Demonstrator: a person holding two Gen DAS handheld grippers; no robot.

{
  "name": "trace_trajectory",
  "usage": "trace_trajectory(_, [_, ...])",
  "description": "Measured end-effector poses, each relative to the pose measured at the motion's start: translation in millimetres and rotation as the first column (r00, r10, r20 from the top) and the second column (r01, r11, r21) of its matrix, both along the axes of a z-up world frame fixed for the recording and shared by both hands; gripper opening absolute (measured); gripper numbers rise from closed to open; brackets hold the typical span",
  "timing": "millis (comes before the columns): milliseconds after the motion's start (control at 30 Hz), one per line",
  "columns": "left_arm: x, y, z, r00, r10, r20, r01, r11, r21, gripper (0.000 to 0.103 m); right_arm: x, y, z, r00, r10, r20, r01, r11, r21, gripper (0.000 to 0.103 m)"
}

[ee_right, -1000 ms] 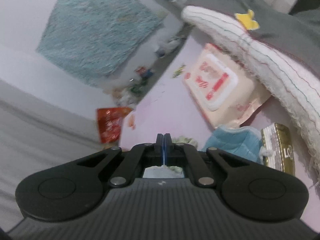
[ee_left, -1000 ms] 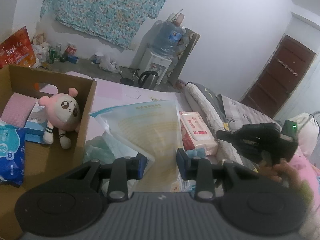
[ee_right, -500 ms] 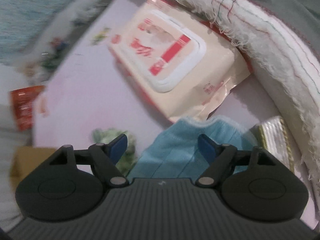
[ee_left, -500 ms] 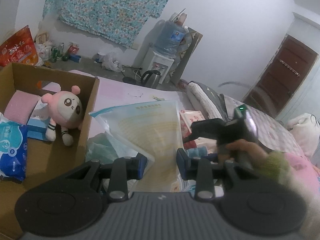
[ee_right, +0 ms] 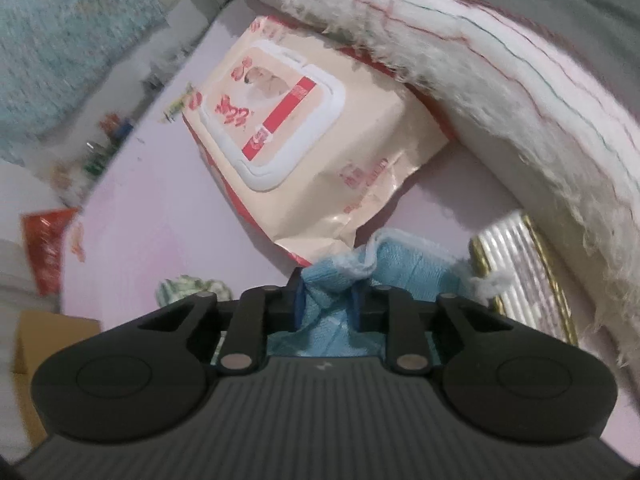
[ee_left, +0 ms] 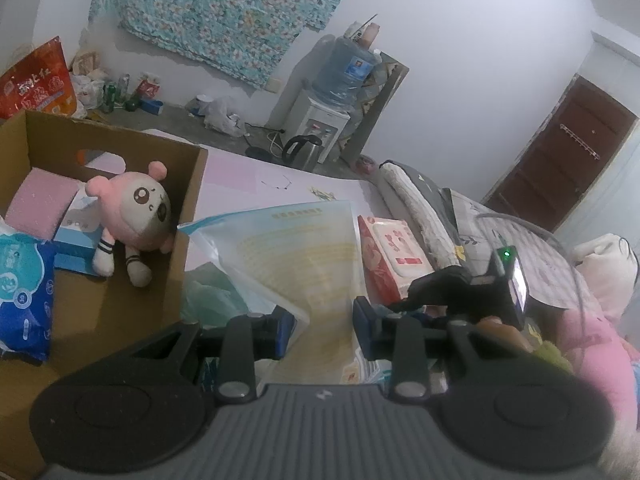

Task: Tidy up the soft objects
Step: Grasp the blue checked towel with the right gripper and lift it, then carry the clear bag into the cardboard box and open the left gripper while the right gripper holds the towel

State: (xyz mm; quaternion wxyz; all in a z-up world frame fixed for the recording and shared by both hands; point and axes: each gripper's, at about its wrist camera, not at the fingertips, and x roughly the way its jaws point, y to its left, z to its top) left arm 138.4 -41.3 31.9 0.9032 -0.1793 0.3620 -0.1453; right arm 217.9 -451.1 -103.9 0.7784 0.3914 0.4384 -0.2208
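Note:
My left gripper (ee_left: 324, 326) is open, hovering over a clear plastic bag (ee_left: 292, 248) on the pink bed. A cardboard box (ee_left: 120, 304) at left holds a pink plush doll (ee_left: 134, 216), a pink sponge (ee_left: 40, 204) and a blue tissue pack (ee_left: 24, 296). My right gripper (ee_right: 328, 304) has its jaws closing on a bunched blue cloth (ee_right: 400, 264), which lies just below a wet-wipes pack (ee_right: 304, 148). In the left wrist view the right gripper (ee_left: 408, 300) is low beside the wipes pack (ee_left: 394, 252).
A rolled white and grey blanket (ee_right: 500, 80) lies to the right of the wipes. A gold-edged silver packet (ee_right: 524, 268) sits beside the cloth. A greenish crumpled item (ee_right: 192, 288) lies on the bed (ee_right: 160, 216). A water dispenser (ee_left: 320, 120) stands by the far wall.
My right gripper opened, dropped onto the blue cloth and its jaws narrowed around it, bunching it. My left gripper stayed open and barely moved.

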Motion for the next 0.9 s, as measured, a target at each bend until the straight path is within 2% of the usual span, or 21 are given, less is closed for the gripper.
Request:
trace_trajectory(100, [-4.4,0.7,1.9,1.000,0.007,0.007,-0.007,1.000,0.004,0.034,-18.2,-7.5,4.3,0.995,-0.016,0.101,0.008,0.996,0.084,0.014])
trace_trajectory(200, [-7.9,2.8,5.6,1.000,0.017,0.013,-0.017,1.000,0.008,0.034,-45.7,-11.0,21.2,0.973,-0.023,0.229,-0.014,0.987,0.160,0.012])
trace_trajectory(367, [-18.1,6.3,15.3,0.999,0.030,0.034,-0.031,1.000,0.007,0.034,-90.7,-20.5,68.2,0.906,0.004,0.422,-0.103,0.972,0.210,0.011])
trace_trajectory(500, [-31.1,8.3,24.8,0.998,0.030,0.057,-0.030,1.000,0.008,0.034,-131.7,-25.1,109.4,0.853,0.067,0.517,-0.189,0.964,0.187,0.011])
trace_trajectory(567, [-36.7,8.4,28.0,0.998,0.026,0.065,-0.027,1.000,0.015,0.034,-157.6,-20.8,130.7,0.831,0.112,0.545,-0.228,0.962,0.151,0.011])
trace_trajectory(700, [-46.6,15.2,33.3,0.997,0.031,0.065,-0.032,0.999,0.005,0.034,-212.2,-13.6,161.7,0.805,0.185,0.564,-0.283,0.955,0.090,0.011])
trace_trajectory(800, [-54.9,23.5,37.5,0.997,0.044,0.071,-0.045,0.999,0.007,0.034,-250.1,-1.0,172.8,0.809,0.266,0.525,-0.342,0.938,0.052,0.011])
trace_trajectory(900, [-63.1,32.5,40.1,0.995,0.062,0.074,-0.062,0.998,0.009,0.034,-264.4,17.2,160.1,0.831,0.342,0.439,-0.394,0.919,0.030,0.011])
